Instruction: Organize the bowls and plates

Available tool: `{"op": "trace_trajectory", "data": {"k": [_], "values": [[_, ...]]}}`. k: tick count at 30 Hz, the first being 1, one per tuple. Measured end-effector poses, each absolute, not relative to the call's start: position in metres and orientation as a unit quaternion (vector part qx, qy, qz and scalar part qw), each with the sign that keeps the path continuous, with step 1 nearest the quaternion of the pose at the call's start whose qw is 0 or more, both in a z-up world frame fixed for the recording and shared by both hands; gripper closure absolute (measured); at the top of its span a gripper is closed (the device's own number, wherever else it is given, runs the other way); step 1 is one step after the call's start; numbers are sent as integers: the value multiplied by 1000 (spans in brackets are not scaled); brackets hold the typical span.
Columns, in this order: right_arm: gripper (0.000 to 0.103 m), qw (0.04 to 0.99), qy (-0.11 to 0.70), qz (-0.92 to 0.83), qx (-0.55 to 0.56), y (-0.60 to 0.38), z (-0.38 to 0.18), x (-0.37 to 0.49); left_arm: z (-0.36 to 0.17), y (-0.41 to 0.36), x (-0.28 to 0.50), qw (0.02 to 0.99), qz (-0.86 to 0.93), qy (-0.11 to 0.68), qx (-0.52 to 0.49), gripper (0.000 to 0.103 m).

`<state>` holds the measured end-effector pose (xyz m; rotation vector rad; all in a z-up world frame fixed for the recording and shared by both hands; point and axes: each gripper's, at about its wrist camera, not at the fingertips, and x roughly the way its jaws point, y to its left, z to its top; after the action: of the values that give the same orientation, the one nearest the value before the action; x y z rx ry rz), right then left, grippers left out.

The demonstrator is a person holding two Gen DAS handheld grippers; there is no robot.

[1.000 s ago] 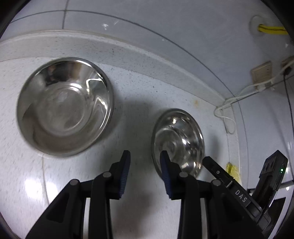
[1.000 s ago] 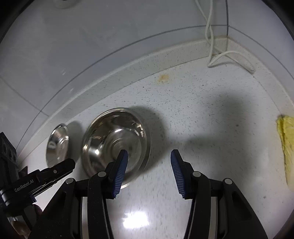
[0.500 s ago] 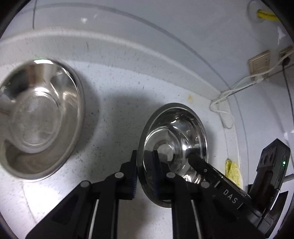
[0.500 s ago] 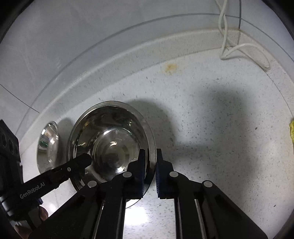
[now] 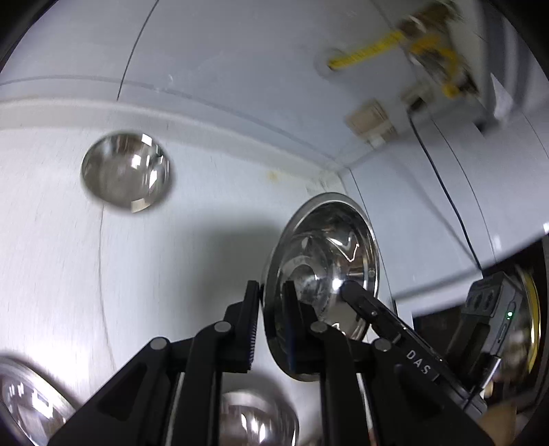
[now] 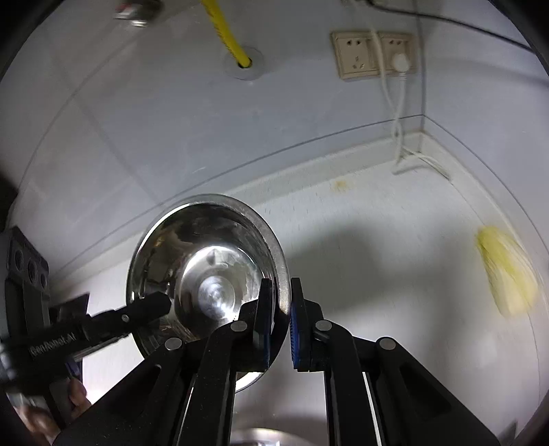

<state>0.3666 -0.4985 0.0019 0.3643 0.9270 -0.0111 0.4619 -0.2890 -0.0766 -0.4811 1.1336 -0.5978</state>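
A shiny steel bowl (image 5: 326, 260) hangs above the white speckled counter, held by both grippers. My left gripper (image 5: 272, 308) is shut on its left rim. My right gripper (image 6: 281, 308) is shut on its right rim; the bowl (image 6: 206, 267) fills the middle left of the right wrist view. The other gripper's black fingers reach into the bowl from the far side in each view. A second steel bowl (image 5: 125, 169) sits on the counter at the back left. Parts of two more steel dishes (image 5: 259, 423) (image 5: 24, 401) show at the bottom edge.
The counter (image 6: 394, 267) meets tiled walls in a corner. Wall sockets (image 6: 374, 53) with white cables (image 6: 398, 130) and a yellow hose (image 6: 226, 31) are on the back wall. A yellow cloth (image 6: 504, 271) lies at the counter's right.
Both grippers have lifted the bowl off the counter and pulled back from the wall. The large bowl at the left now looks smaller and farther away.
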Motion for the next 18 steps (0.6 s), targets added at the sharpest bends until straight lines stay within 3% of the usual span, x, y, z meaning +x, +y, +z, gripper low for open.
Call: {"op": "trace_trajectory", "data": {"k": [7, 13, 18], "values": [[94, 852, 488, -10, 189, -483, -37, 239, -123, -283, 368, 725, -299, 589, -193, 91], [94, 813, 538, -18, 222, -486, -96, 196, -189, -293, 331, 689, -275, 650, -165, 91], [94, 802, 552, -22, 227, -489, -116, 192, -206, -307, 325, 691, -261, 657, -152, 91]]}}
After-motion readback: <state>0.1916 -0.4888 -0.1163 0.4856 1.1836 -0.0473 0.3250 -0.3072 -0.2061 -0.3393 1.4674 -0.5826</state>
